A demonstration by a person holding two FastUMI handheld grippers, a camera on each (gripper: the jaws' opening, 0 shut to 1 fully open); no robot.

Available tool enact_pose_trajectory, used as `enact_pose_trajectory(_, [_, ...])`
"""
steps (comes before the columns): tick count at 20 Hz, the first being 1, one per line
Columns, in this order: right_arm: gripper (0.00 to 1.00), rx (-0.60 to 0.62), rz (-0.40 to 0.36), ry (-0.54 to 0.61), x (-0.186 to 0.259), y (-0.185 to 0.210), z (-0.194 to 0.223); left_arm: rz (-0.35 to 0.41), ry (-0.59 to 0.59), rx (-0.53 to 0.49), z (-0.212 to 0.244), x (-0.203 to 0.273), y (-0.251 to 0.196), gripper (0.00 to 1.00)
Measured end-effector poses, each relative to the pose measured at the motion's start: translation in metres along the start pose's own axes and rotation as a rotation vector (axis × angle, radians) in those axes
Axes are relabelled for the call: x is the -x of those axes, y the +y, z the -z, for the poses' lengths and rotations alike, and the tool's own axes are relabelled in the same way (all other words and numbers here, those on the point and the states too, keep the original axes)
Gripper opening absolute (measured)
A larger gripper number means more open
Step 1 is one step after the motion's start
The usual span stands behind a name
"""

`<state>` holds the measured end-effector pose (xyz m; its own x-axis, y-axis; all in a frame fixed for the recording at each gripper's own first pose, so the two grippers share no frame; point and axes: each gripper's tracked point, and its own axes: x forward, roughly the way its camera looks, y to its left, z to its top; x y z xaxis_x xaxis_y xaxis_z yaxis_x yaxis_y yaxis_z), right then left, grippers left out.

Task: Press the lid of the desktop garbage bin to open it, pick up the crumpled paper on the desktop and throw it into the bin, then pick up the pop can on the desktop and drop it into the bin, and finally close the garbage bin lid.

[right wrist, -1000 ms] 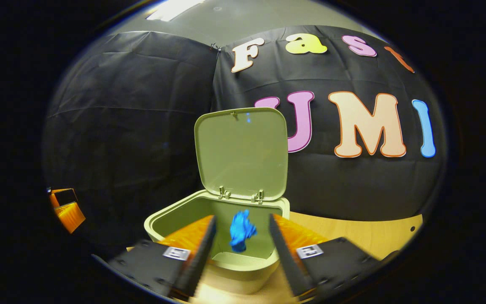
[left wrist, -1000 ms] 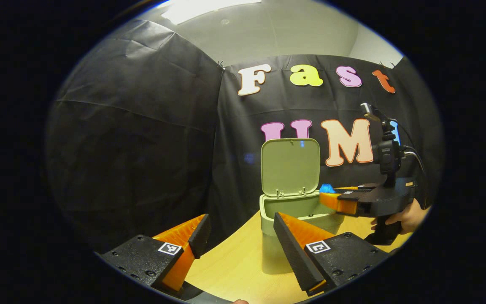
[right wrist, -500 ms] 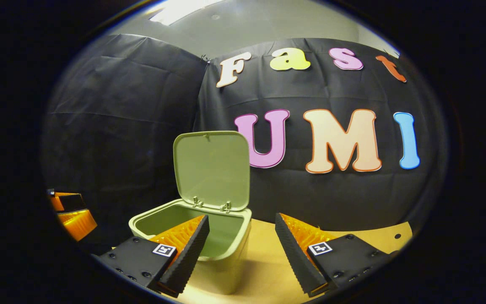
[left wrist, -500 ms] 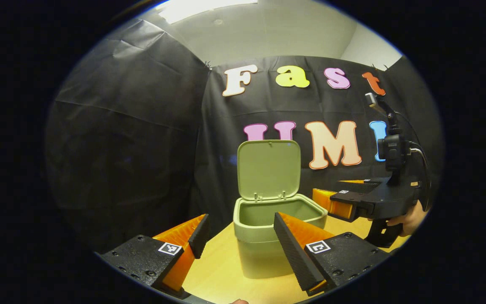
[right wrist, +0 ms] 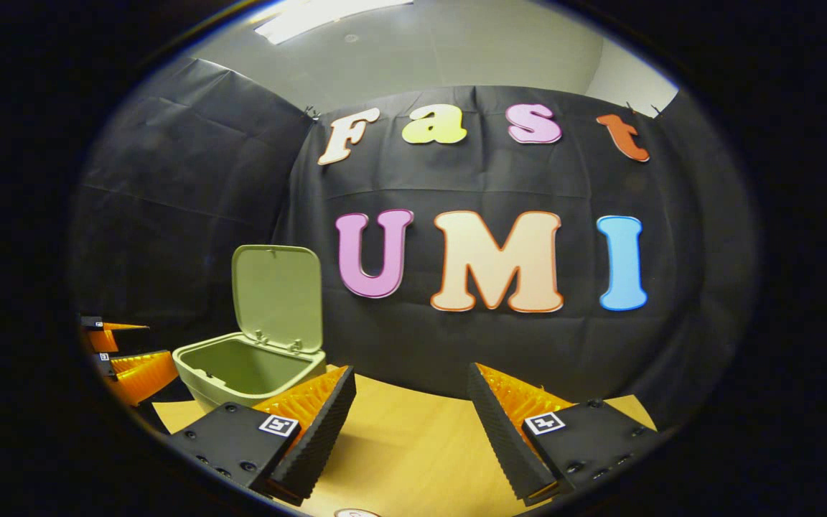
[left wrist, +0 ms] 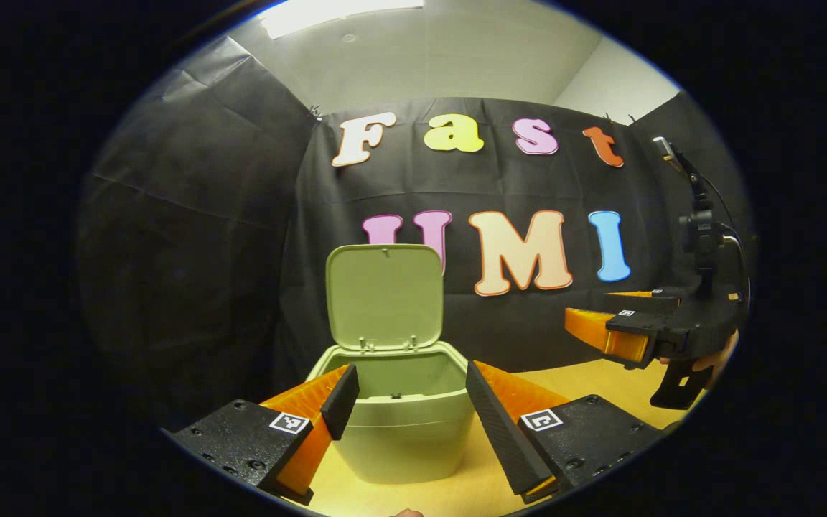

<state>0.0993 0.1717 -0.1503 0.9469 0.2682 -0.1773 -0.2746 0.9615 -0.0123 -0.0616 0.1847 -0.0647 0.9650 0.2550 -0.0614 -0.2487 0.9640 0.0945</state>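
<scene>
The green bin (left wrist: pixel 400 424), lid up, sits bottom center, right before the left gripper (left wrist: pixel 410 406). Both grippers are apart, holding nothing; the right gripper (right wrist: pixel 409 409) sees it lower left.

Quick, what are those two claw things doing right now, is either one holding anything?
Left gripper: open, holding nothing, in front of the open bin.
Right gripper: open, holding nothing, over the table.

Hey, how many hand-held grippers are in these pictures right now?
2. The left hand-held gripper is open in front of the garbage bin; the right hand-held gripper is open over the desktop.
</scene>
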Motion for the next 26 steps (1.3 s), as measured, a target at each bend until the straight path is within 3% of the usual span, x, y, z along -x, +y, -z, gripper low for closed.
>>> enact_pose_trajectory(9, [0.98, -0.01, 0.158, 0.012, 0.051, -0.104, 0.0, 0.164, 0.04, -0.004, 0.02, -0.009, -0.093, 0.91])
enact_pose_trajectory(17, [1.0, 0.021, 0.28, 0.085, 0.097, -0.177, 0.026, 0.275, 0.144, 0.001, 0.073, -0.006, -0.165, 0.91])
enact_pose_trajectory(21, [0.98, 0.043, 0.329, 0.146, 0.122, -0.209, 0.047, 0.285, 0.226, 0.012, 0.117, -0.005, -0.189, 0.92])
enact_pose_trajectory(26, [0.98, 0.051, 0.362, 0.202, 0.145, -0.236, 0.064, 0.241, 0.328, -0.007, 0.174, 0.002, -0.197, 0.92])
